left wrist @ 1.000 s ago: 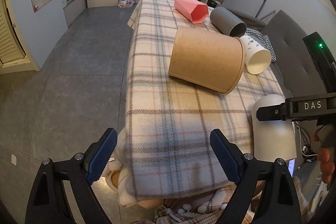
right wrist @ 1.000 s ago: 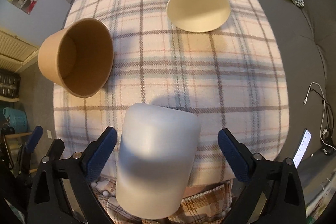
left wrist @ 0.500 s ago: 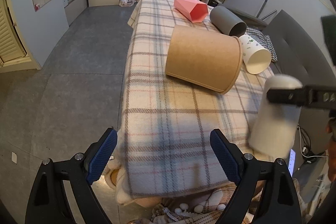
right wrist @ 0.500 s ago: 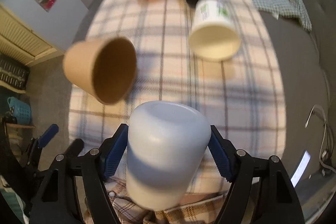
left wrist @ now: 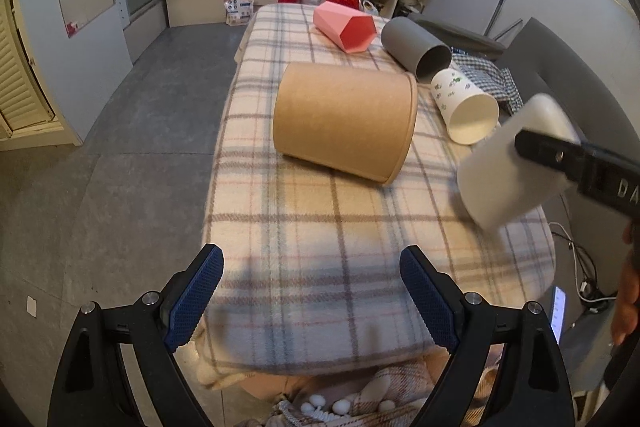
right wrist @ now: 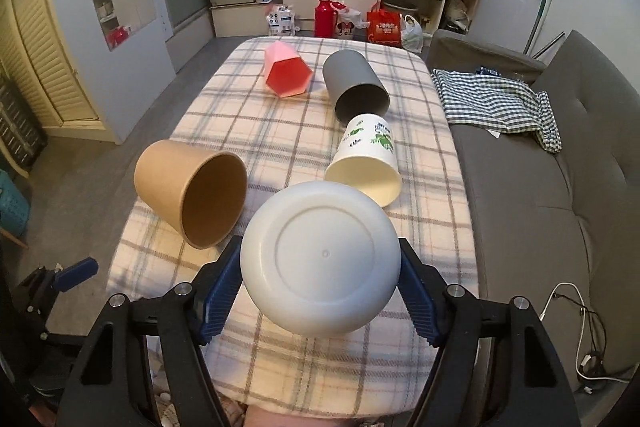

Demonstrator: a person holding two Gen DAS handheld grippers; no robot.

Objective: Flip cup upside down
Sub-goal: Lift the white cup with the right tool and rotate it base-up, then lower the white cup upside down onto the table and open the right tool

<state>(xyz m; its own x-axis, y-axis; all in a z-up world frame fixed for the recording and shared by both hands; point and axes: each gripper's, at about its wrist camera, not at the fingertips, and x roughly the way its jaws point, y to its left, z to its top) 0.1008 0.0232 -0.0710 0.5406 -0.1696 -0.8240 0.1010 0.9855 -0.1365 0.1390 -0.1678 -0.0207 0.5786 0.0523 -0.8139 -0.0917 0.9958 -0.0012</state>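
My right gripper (right wrist: 320, 291) is shut on a plain white cup (right wrist: 320, 259) and holds it in the air over the near right part of the table, tilted, with its flat bottom facing the right wrist camera. In the left wrist view the same white cup (left wrist: 516, 167) hangs at the right, its open end pointing down and left. My left gripper (left wrist: 312, 299) is open and empty, low at the near edge of the plaid-covered table (left wrist: 320, 247).
Several cups lie on their sides: a brown paper cup (left wrist: 344, 115), a white cup with green print (left wrist: 464, 107), a grey cup (left wrist: 416, 45) and a pink hexagonal cup (left wrist: 346, 27). A grey sofa (right wrist: 560, 187) runs along the table's right.
My right gripper closed on the white cup, lifted it off the table and tipped it, so its bottom now faces the right wrist camera. The left gripper stayed open and shifted only slightly.
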